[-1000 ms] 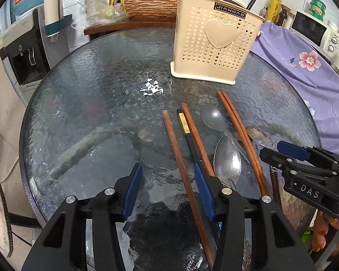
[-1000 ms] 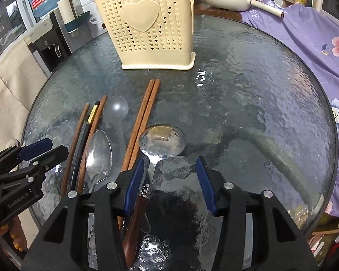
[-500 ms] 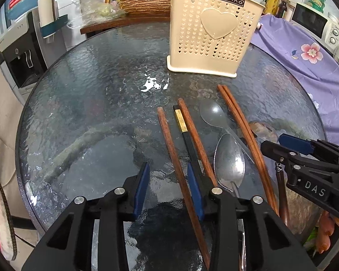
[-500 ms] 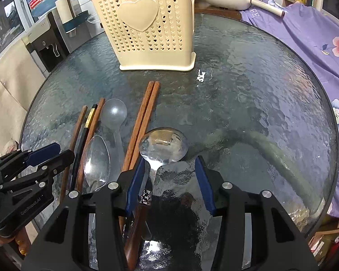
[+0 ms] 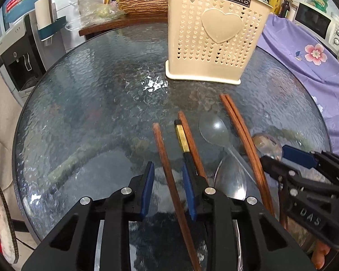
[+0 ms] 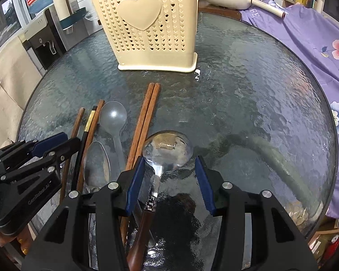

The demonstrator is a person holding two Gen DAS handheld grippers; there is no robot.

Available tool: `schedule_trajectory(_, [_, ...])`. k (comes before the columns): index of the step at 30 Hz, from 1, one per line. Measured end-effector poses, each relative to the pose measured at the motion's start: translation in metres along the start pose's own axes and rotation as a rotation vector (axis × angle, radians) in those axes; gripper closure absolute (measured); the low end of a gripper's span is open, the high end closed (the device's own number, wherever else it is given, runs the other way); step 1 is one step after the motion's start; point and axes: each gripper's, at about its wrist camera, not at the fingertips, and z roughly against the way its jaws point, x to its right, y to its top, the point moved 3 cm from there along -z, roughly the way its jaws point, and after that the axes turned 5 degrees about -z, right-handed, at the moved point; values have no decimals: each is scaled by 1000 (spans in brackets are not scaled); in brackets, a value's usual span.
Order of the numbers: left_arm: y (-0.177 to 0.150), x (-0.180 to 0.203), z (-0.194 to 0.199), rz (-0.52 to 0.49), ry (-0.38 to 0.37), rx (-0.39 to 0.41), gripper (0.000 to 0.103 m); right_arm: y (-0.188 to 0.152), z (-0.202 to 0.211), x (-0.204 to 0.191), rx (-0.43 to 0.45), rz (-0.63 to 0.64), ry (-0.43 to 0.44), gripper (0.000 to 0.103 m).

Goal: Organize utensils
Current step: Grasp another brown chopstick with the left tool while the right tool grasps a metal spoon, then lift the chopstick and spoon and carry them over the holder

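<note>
Nothing is sorted yet: every wooden chopstick (image 5: 169,169) and steel spoon (image 6: 167,145) lies near me on the glass table (image 5: 90,94), the far cream perforated holder (image 5: 212,33) unfilled; my left gripper (image 5: 168,189) and right gripper (image 6: 169,180) straddle them, released.

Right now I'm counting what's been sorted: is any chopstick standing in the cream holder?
No, in the right wrist view the wooden chopsticks lie flat on the glass table before the cream holder.

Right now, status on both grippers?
Left gripper open, straddling a chopstick. Right gripper open over the ladle. Holder clear ahead.
</note>
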Motion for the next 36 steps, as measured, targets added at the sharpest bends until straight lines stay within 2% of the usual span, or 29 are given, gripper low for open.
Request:
schedule_trajectory(7, [9,-1,-6,3,-1,-4,80,4,-4,-3,-7,7,-10,56])
schedule_trajectory(18, [18,-2,-11,11,10,-3,94,6,-8,-12,-2,28,-52,56])
schedule_trajectory(21, [18,-4,-12,24,0,-2,94,6,-8,-12,3,32,-53,57])
schedule_trajectory(25, [18,-7,-11,44,-23,3,95,8,-7,-7,11,1,-4,57])
schedule_trajectory(28, [19,-10,-8,63,-52,15,95,11,1,-2,49,-9,29,57])
schedule_trajectory(31, [23,-13,3,66,-57,49,95,15,13,2,101,5,32,57])
schedule_trajectory(36, [33,-15,32,57,-52,131,96,20,36,7,175,21,101,57])
